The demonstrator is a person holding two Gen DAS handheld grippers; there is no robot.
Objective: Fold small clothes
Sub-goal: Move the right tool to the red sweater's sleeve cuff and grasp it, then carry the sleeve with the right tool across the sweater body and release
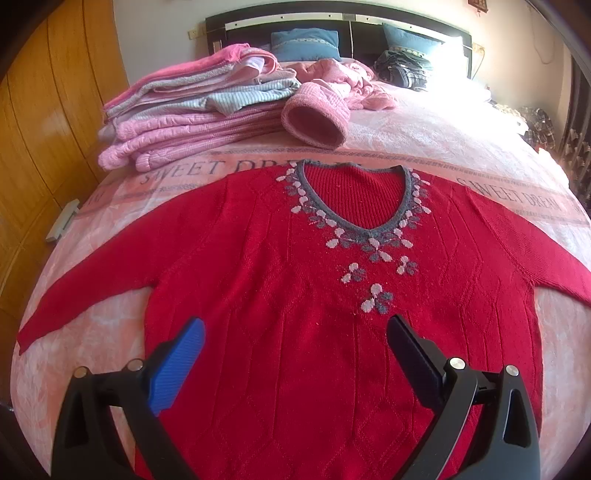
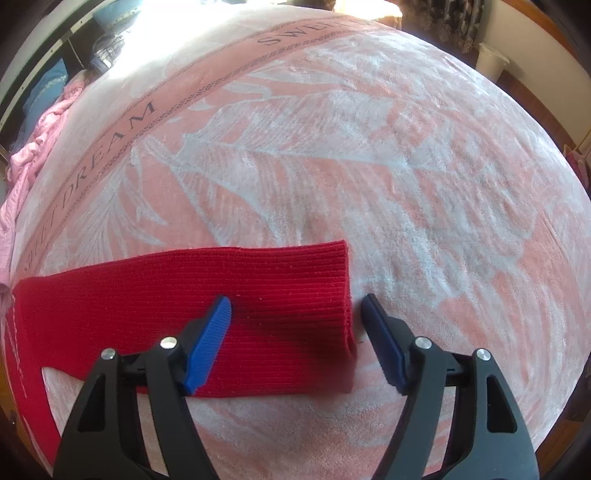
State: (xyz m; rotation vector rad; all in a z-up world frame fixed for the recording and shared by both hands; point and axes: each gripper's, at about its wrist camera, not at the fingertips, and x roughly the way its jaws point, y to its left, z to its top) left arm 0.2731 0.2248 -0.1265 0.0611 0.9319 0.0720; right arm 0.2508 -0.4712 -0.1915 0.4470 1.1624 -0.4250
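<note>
A red sweater [image 1: 295, 295] lies flat and face up on the bed [image 1: 424, 133], spread across the pink blanket near the foot edge, its grey V-neck pointing toward the headboard [image 1: 332, 18] and both sleeves stretched out toward the side edges. The left gripper [image 1: 295, 332] hangs above the sweater's lower body with its fingers wide apart and nothing between them; the blue pad [image 1: 177, 365] sits over the cloth near the left armpit, the dark one over the middle of the chest just below the knitted flowers. Whether the tips touch the knit cannot be told. In the right wrist view the right gripper [image 2: 295, 306] is over the cuff [image 2: 325, 295] of the right sleeve, fingers likewise spread and empty: the left pad is above the ribbed cloth, the other is just beyond the cuff's end, over bare blanket, so the cuff edge lies between them. Beyond the sweater, at the bed's left side, a stack of folded clothes [image 1: 192, 110] in pink and pale blue rests on the blanket, with a pink cuffed piece [image 1: 317, 118] lying open beside it. Loose pink clothes [image 1: 351, 81] are heaped near the pillows [image 1: 306, 42].
</note>
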